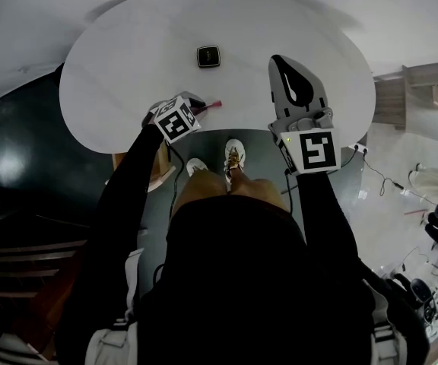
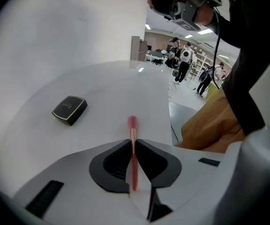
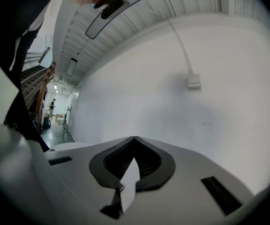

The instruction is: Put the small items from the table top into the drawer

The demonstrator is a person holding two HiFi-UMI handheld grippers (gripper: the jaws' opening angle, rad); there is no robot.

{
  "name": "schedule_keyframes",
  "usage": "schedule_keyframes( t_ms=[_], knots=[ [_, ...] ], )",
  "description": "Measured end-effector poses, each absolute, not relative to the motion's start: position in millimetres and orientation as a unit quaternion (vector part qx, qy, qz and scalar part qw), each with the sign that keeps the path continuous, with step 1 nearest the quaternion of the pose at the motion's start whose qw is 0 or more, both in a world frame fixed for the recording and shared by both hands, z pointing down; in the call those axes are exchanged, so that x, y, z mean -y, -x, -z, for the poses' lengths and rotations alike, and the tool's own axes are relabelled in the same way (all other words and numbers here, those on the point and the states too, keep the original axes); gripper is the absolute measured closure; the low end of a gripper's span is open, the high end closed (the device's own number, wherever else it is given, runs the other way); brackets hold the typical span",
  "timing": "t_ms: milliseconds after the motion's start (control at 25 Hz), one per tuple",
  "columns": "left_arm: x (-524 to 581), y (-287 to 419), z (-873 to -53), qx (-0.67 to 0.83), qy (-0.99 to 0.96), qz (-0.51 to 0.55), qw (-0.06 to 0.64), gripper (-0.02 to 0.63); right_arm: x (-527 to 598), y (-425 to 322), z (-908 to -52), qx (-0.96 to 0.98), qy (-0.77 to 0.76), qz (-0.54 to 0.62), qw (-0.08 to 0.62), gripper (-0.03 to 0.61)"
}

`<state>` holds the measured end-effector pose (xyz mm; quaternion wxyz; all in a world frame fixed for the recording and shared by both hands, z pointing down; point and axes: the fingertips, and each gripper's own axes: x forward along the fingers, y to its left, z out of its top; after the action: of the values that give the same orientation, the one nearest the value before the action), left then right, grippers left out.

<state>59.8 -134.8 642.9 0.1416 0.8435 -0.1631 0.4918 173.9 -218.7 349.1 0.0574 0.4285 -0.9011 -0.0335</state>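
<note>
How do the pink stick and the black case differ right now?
The pink stick is thin and long; the black case is flat and squarish. The pink stick is clamped in the left gripper; the black case lies free, farther in on the table. Both are small and over the white table.

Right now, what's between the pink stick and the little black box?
Nothing, just bare table between pink stick and black box; the left gripper view shows it.
</note>
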Motion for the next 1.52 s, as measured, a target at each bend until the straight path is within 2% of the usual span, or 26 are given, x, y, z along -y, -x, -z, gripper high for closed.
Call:
schedule_keyframes(
  t_ms=[400, 1000, 1240, 1520],
  knots=[
    [135, -69, -630, 0.186, -0.846, -0.484, 0.126, 0.561, 224, -177, -349, 0.899, -0.432, 0.035, 0.057, 0.554],
    [187, -60, -409, 0.478, -0.857, -0.184, 0.047, 0.561, 228, -143, -329, 0.916, -0.396, 0.058, 0.03, 0.554],
    [187, -56, -325, 0.529, -0.842, -0.093, -0.039, 0.561, 230, -136, -316, 0.921, -0.383, 0.073, 0.022, 0.554],
    [187, -40, -314, 0.57, -0.819, -0.057, -0.038, 0.561, 231, -124, -308, 0.925, -0.371, 0.082, 0.028, 0.554]
  ],
)
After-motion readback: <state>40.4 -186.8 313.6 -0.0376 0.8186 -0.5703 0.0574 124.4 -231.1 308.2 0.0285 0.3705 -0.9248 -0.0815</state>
